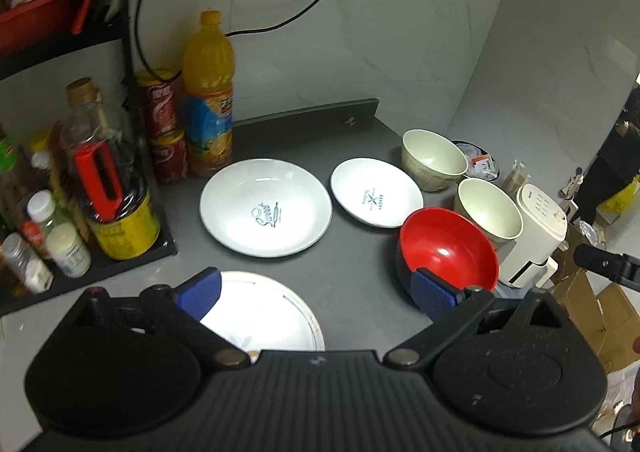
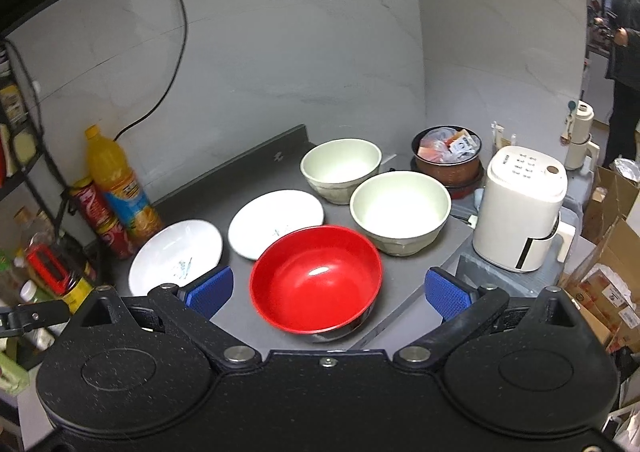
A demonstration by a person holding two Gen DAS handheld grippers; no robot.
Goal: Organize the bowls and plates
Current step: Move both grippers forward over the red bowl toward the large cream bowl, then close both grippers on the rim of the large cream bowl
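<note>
On the grey counter [image 1: 352,292] lie two white plates, a larger one [image 1: 266,206] and a smaller one [image 1: 376,192], two cream bowls [image 1: 434,160] [image 1: 488,212], a red bowl [image 1: 450,248] and a patterned white plate [image 1: 264,320] nearest me. My left gripper [image 1: 316,292] is open above the counter, its left pad over the patterned plate, its right pad by the red bowl. My right gripper [image 2: 328,288] is open, its jaws either side of the red bowl [image 2: 316,278]. The right wrist view also shows the plates [image 2: 176,256] [image 2: 276,222] and the cream bowls [image 2: 340,168] [image 2: 400,210].
An orange juice bottle [image 1: 208,96], red cans [image 1: 162,128], an oil bottle [image 1: 108,176] and small jars crowd a rack on the left. A white appliance [image 2: 520,208] and a pot with packets [image 2: 448,156] stand right of the counter. Cardboard boxes [image 2: 608,284] lie below. A person [image 2: 624,52] stands far right.
</note>
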